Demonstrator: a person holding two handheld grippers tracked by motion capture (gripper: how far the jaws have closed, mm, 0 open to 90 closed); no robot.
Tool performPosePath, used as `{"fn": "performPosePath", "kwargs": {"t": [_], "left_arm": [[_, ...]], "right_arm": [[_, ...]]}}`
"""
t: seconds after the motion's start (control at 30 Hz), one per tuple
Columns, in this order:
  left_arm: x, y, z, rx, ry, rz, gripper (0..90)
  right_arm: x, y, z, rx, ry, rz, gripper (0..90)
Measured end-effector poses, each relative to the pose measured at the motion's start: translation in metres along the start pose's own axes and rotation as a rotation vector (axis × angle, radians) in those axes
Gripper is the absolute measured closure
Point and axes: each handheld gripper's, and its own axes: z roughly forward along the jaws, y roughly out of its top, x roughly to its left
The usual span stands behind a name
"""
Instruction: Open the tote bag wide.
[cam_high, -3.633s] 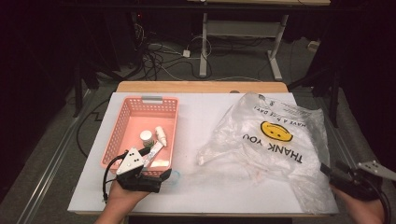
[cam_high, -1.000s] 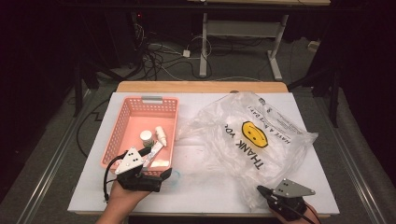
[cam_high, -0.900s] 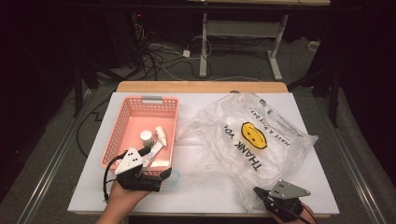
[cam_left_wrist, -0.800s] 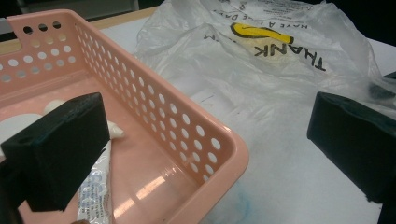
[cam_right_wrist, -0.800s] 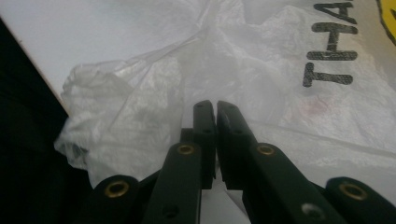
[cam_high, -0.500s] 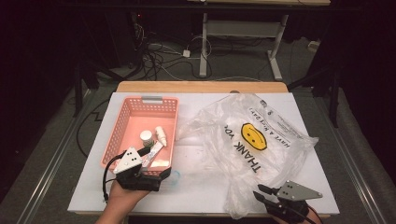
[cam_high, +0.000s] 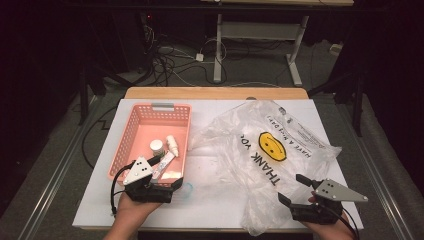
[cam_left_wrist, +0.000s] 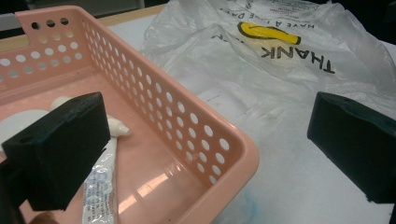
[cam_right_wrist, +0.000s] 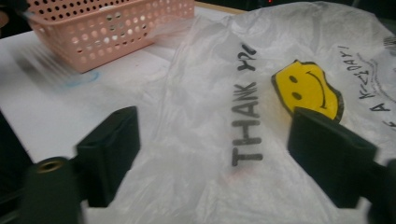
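A clear plastic bag (cam_high: 270, 150) printed with a yellow smiley and "THANK YOU" lies crumpled over the right half of the white table. My right gripper (cam_high: 294, 188) hovers at the bag's near edge. Its jaws have just been opening and stand wide apart, with the bag (cam_right_wrist: 243, 107) lying loose below them (cam_right_wrist: 219, 149). My left gripper (cam_high: 159, 181) rests at the near right corner of a pink basket (cam_high: 131, 135). It is open (cam_left_wrist: 208, 140), one jaw inside the basket wall (cam_left_wrist: 196, 121) and one outside. A tube (cam_left_wrist: 98, 186) and a small white bottle (cam_left_wrist: 114, 127) lie in the basket.
A round white jar (cam_high: 156, 145) also sits in the basket. There is a faint blue smudge (cam_high: 187, 189) on the table (cam_high: 215, 210) beside the basket's corner. The bag's near fold reaches the table's front edge. Cables and desk legs lie on the floor beyond the far edge.
The right gripper dragged the bag's edge from the far right to the near front, then opened, let the bag go and rose a little. The left gripper kept still.
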Motion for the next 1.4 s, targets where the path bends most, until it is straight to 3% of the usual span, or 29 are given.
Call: {"fn": "performPosePath", "kwargs": {"t": [0.2, 0.43, 0.73, 1.03, 1.13, 1.2, 1.33, 1.4], "left_arm": [[-0.001, 0.000, 0.000, -0.001, -0.001, -0.014, 0.0], [-0.001, 0.000, -0.001, 0.002, -0.026, -0.024, 0.0], [-0.002, 0.000, 0.000, 0.017, -0.044, -0.014, 0.0], [-0.007, 0.003, 0.001, 0.021, -0.021, 0.014, 0.0], [-0.005, 0.003, -0.002, -0.007, -0.012, 0.006, 0.0], [-0.003, 0.001, -0.003, -0.030, 0.008, -0.015, 0.0], [0.000, -0.001, -0.005, -0.025, 0.009, -0.025, 0.0], [0.000, 0.000, -0.005, -0.027, 0.005, -0.026, 0.0]], "right_arm": [[-0.007, 0.008, 0.010, -0.012, -0.035, 0.005, 0.0], [-0.009, 0.023, 0.034, 0.014, -0.032, -0.006, 0.0], [-0.017, 0.048, 0.070, 0.009, -0.009, -0.025, 0.0], [-0.022, 0.064, 0.105, 0.040, 0.002, -0.065, 0.0], [-0.028, 0.064, 0.119, 0.021, 0.007, -0.025, 1.4], [-0.025, 0.062, 0.125, 0.058, 0.016, -0.060, 1.5], [-0.023, 0.058, 0.128, 0.081, 0.048, -0.033, 5.1], [-0.017, 0.054, 0.132, 0.127, 0.085, -0.035, 10.2]]}}
